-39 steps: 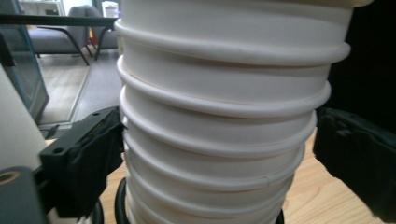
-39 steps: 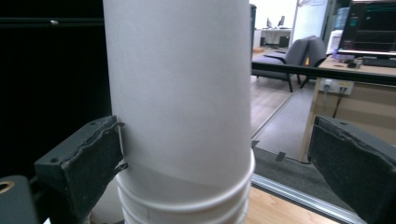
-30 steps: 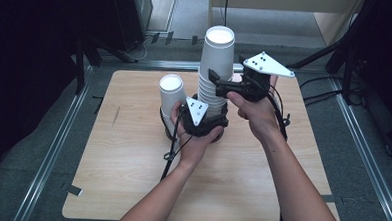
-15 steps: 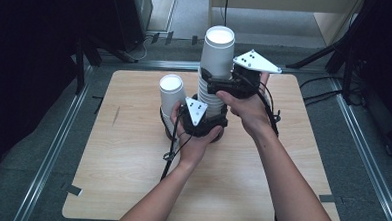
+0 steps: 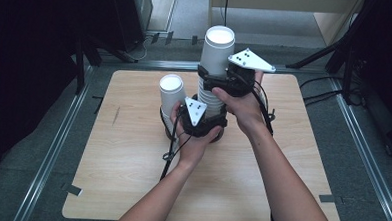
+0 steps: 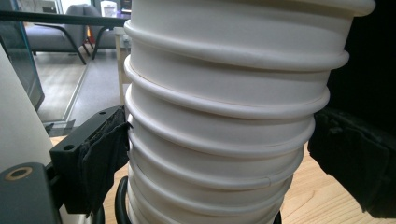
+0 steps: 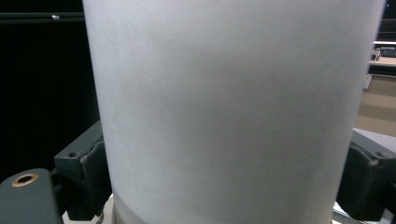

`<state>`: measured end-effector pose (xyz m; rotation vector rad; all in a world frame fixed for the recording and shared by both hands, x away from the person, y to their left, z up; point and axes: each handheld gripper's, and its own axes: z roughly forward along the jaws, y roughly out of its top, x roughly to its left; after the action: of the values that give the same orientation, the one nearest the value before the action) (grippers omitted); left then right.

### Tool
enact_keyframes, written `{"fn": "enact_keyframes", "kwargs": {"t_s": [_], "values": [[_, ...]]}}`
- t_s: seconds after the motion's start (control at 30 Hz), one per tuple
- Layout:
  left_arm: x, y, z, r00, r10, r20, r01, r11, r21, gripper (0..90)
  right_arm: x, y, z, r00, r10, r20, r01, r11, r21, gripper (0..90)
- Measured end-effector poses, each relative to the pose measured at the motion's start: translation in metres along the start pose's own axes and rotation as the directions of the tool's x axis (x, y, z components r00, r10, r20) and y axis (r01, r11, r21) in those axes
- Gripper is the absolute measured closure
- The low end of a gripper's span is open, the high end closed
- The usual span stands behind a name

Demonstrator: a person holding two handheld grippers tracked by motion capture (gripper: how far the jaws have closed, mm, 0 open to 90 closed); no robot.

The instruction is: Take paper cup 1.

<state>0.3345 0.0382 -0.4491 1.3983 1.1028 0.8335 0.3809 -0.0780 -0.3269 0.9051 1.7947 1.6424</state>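
Note:
A tall stack of white paper cups (image 5: 215,66) stands mid-table. My left gripper (image 5: 206,122) grips it low down; in the left gripper view both black pads (image 6: 105,156) press the ribbed rims of the stack (image 6: 219,116). My right gripper (image 5: 212,83) sits higher on the same stack. Its jaws have just been closing, with the smooth wall of the top cup (image 7: 229,107) between them and both pads (image 7: 93,179) touching it. A shorter stack of white cups (image 5: 170,92) stands just left of the tall one.
The wooden table (image 5: 121,177) has bare room in front and on both sides. Metal rails (image 5: 57,149) run along its left and right edges. Cables (image 5: 171,152) trail from the grippers. Dark stands and floor lie beyond the far edge.
The right gripper has shifted left onto the upper part of the tall stack, and its jaws have come in around the top cup. The left hand and both stacks stay put.

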Motion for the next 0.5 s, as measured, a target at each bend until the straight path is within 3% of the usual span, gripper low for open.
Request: {"fn": "enact_keyframes", "kwargs": {"t_s": [0.5], "values": [[0.0001,0.0,0.0004,1.0,-0.001,0.0,0.001,1.0,-0.002,6.2,0.0011,0.0039,-0.0011,0.9999,-0.004,0.012,0.004,1.0,-0.009,10.6]]}}
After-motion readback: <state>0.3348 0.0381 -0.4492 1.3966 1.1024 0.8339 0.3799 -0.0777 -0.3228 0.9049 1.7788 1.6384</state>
